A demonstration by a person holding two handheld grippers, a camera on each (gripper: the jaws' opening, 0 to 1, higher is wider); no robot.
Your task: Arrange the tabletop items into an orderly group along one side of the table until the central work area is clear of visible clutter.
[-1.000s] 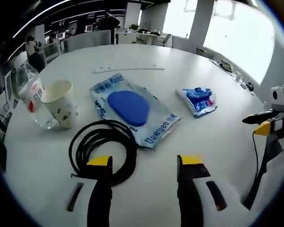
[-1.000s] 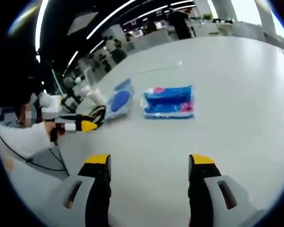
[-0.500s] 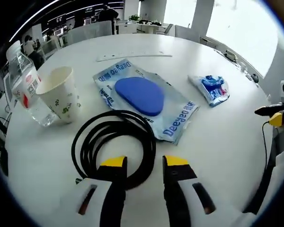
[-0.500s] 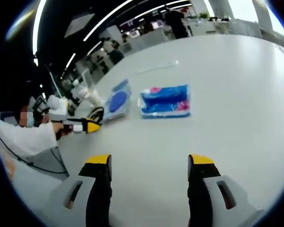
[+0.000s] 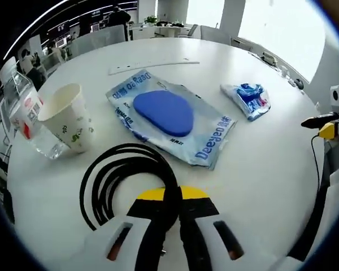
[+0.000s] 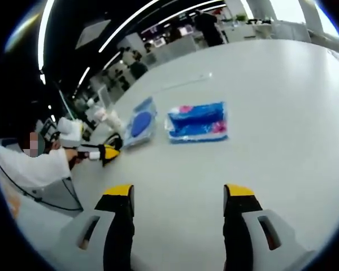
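1. The left gripper (image 5: 170, 195) had its jaws drawn together on the near loop of the coiled black cable (image 5: 127, 175), which lay on the white table (image 5: 260, 169) near the table's edge.
2. The right gripper (image 6: 178, 195) hovered with jaws apart, holding nothing.
3. A paper cup (image 5: 68, 118) and clear bottle (image 5: 28, 113) stood just beside the coil; the blue-pad packet (image 5: 169, 121) lay beyond it, the tissue pack (image 5: 248, 100) farther off.
4. Risk, as judged: only one strand appeared pinched, so lifting could let the coil unwind and sweep the cup over, or drag the packet.
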